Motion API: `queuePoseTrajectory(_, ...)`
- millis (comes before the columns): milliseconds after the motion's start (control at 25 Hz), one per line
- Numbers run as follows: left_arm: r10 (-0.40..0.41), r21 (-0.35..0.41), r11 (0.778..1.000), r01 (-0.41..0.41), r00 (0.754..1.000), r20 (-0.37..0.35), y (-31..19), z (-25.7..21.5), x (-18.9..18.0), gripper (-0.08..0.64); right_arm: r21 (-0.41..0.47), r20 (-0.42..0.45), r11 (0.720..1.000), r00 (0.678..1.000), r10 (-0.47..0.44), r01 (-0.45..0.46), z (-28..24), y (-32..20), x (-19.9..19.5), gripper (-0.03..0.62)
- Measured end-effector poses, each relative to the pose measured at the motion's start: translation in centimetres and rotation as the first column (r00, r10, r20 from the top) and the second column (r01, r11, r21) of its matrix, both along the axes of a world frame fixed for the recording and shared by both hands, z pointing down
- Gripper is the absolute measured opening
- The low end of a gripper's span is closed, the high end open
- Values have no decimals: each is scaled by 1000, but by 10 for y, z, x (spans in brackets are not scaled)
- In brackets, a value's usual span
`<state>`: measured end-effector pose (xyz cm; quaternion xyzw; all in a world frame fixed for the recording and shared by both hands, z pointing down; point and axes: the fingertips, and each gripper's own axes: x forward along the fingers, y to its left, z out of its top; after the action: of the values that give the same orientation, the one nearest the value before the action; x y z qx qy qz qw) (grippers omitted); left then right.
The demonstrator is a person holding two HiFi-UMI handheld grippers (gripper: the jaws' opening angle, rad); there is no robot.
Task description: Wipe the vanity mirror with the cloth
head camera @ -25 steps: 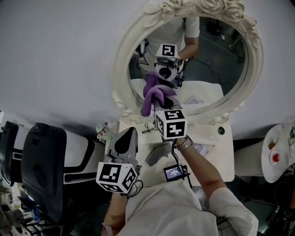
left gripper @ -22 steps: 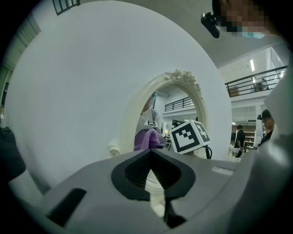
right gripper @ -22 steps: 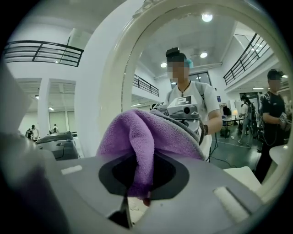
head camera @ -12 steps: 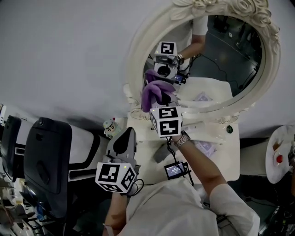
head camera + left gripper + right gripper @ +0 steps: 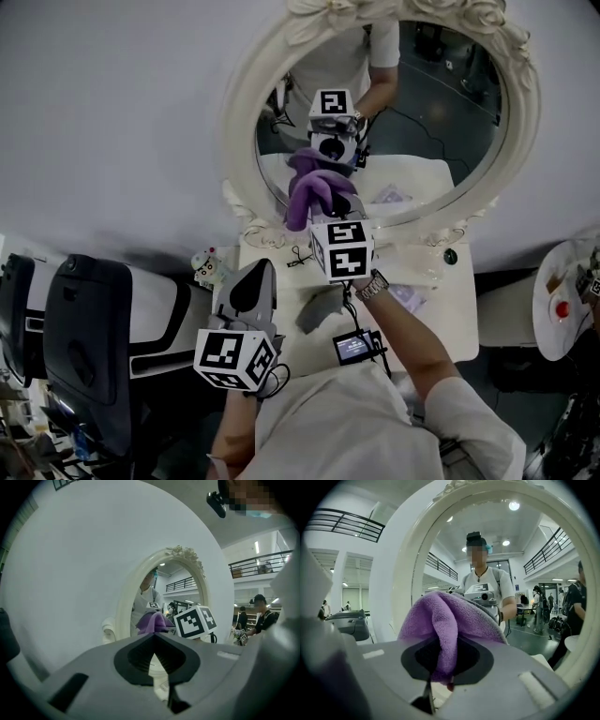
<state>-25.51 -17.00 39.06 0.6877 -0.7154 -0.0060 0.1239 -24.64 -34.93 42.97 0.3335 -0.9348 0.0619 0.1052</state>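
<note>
The oval vanity mirror (image 5: 441, 112) in its ornate white frame stands against the wall above the table. A purple cloth (image 5: 314, 190) is pressed on the lower left of the glass, and my right gripper (image 5: 328, 208) is shut on it. In the right gripper view the cloth (image 5: 450, 620) bulges out of the shut gripper (image 5: 443, 665), right in front of the mirror's frame (image 5: 401, 573). My left gripper (image 5: 257, 278) is held low at the table's left side, away from the mirror. In the left gripper view its jaws (image 5: 154, 641) are shut on nothing, and the cloth (image 5: 152, 623) shows beyond them.
The white vanity table (image 5: 450, 309) carries a small screen device (image 5: 354, 349), a grey object (image 5: 319, 309), a green knob (image 5: 451, 256) and a small figurine (image 5: 206, 267). A black chair (image 5: 89, 328) stands at the left. A round side table (image 5: 562, 309) is at the right.
The cloth in my right gripper slid a little toward the mirror's left edge and back across the lower glass. The left gripper has stayed where it was.
</note>
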Motion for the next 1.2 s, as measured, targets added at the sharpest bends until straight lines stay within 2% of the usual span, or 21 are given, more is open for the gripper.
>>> queuePoseTrajectory(160, 36, 4, 999, -36, 999, -7, -9, -2, 11, 2, 2, -9, 1000, 999, 31, -31, 0, -8, 20, 58)
queuePoseTrajectory(400, 100, 7, 995, -99, 995, -3, -41, 0, 66, 0, 1, -13, 995, 995, 97, -97, 5, -42, 90, 58)
queuePoseTrajectory(640, 141, 11, 990, -141, 990, -8, -61, 0, 101, 0, 1, -26, 987, 986, 162, -162, 8, -69, 146, 58)
queuePoseTrajectory(920, 160, 15, 987, -159, 987, -13, -74, -2, 132, 0, 2, -49, 976, 974, 219, -219, 13, -94, 199, 58)
queuePoseTrajectory(1200, 162, 21, 987, -162, 987, -16, -83, -3, 155, 0, -17, -62, 968, 967, 248, -249, 20, -111, 233, 58)
